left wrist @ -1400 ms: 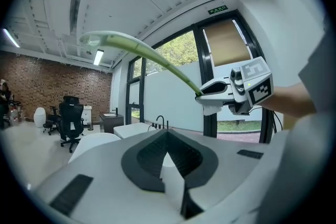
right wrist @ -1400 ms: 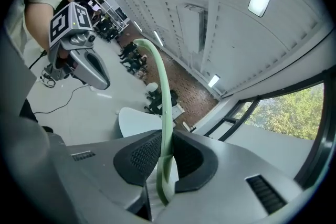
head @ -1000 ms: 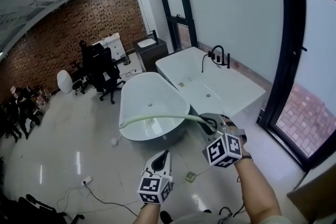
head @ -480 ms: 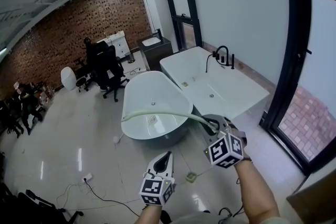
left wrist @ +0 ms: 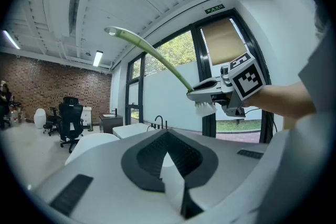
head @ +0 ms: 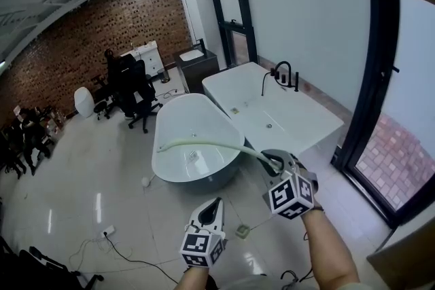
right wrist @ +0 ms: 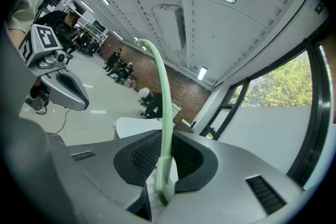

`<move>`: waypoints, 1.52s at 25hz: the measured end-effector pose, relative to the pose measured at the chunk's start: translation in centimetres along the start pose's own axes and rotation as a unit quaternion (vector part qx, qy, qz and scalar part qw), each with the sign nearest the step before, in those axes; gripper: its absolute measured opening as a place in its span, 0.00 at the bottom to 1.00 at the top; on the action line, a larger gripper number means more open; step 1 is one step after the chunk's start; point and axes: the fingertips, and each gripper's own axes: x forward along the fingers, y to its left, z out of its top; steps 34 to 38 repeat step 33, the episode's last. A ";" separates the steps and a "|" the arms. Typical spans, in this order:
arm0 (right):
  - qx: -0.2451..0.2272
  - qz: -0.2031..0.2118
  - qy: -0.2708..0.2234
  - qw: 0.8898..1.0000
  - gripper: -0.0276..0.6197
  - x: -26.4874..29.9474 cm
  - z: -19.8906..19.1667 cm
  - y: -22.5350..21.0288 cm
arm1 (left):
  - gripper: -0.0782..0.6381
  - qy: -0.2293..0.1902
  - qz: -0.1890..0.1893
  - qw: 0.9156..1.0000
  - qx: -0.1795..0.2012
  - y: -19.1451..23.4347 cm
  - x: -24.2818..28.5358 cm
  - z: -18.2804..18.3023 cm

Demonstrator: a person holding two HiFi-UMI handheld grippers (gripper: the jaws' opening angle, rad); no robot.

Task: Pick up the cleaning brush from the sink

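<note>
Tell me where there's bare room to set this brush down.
Widest free patch: the shiny floor left of the oval tub, short of the office chairs. The rectangular tub is bare inside, apart from its black faucet. Crowded: by the cable, and around the right gripper holding the brush.

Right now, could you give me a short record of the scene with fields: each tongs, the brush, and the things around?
right tongs: shut on the cleaning brush, gripped near its bristle end
cleaning brush: pale green, long curved handle, held up in the air
left tongs: shut, empty
nearby: oval bathtub, rectangular bathtub, black tap
</note>
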 end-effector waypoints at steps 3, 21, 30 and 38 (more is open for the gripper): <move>0.004 0.004 0.006 1.000 0.11 0.1 -0.4 0.3 | 0.10 -0.001 -0.002 1.000 -0.002 0.1 0.0 -0.1; 0.020 0.005 0.016 1.000 0.11 1.0 -0.5 1.0 | 0.10 -0.007 -0.004 1.000 -0.007 1.0 -0.1 -0.5; 0.020 0.008 0.015 1.000 0.11 0.6 -0.4 2.1 | 0.10 -0.008 0.003 1.000 -0.007 1.2 -1.2 -1.0; 0.020 0.009 0.015 1.000 0.11 0.3 -0.6 2.3 | 0.10 -0.008 0.004 1.000 -0.009 0.8 -1.4 -1.1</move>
